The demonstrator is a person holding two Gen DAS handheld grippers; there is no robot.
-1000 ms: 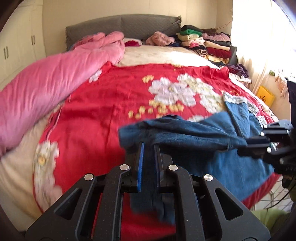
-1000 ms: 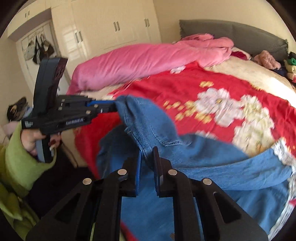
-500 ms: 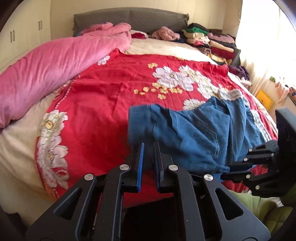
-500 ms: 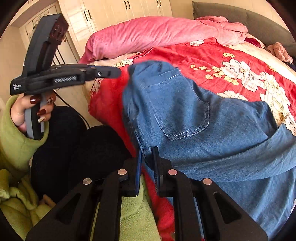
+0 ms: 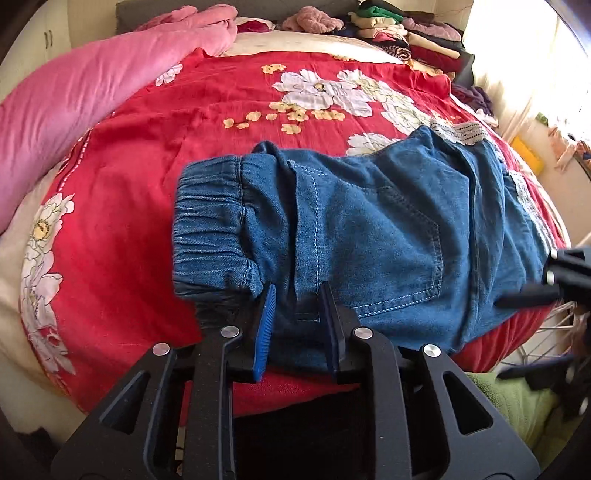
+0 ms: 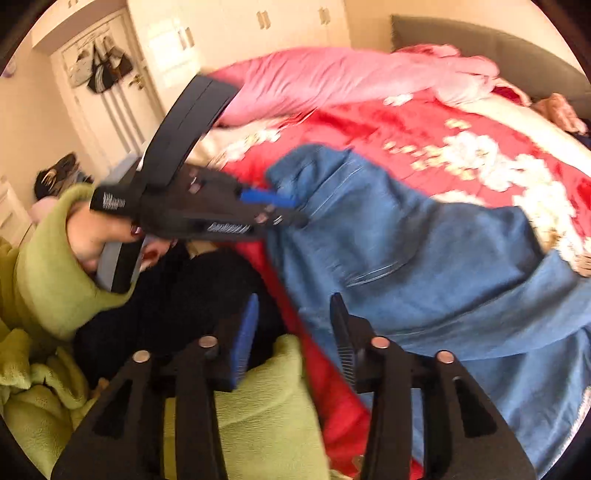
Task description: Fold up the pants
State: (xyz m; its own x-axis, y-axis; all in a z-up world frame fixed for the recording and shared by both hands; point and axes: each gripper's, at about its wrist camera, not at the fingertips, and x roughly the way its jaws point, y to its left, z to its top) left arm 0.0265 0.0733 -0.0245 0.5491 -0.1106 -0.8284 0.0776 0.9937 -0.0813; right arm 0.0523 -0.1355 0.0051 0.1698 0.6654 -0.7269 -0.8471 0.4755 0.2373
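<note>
Blue denim pants [image 5: 369,236] lie on the red flowered bedspread [image 5: 177,155] near the bed's front edge, elastic waistband to the left, back pocket up. My left gripper [image 5: 297,295] is open, its fingers straddling the pants' near edge. The right wrist view shows the pants [image 6: 424,258] too, with the left gripper [image 6: 284,210] at their waist corner. My right gripper [image 6: 293,317] is open and empty, just off the bed edge. Its tip shows at the left wrist view's right edge [image 5: 524,297].
A pink duvet [image 5: 74,96] lies along the bed's left side. Folded clothes [image 5: 406,33] are stacked at the far right by the headboard. Green sleeve [image 6: 51,266] and dark lap lie below the bed edge. White wardrobes [image 6: 221,44] stand behind.
Both grippers held the pants raised, lowered them onto the bed and opened. The pants now lie flat. The right gripper has drawn back off the cloth.
</note>
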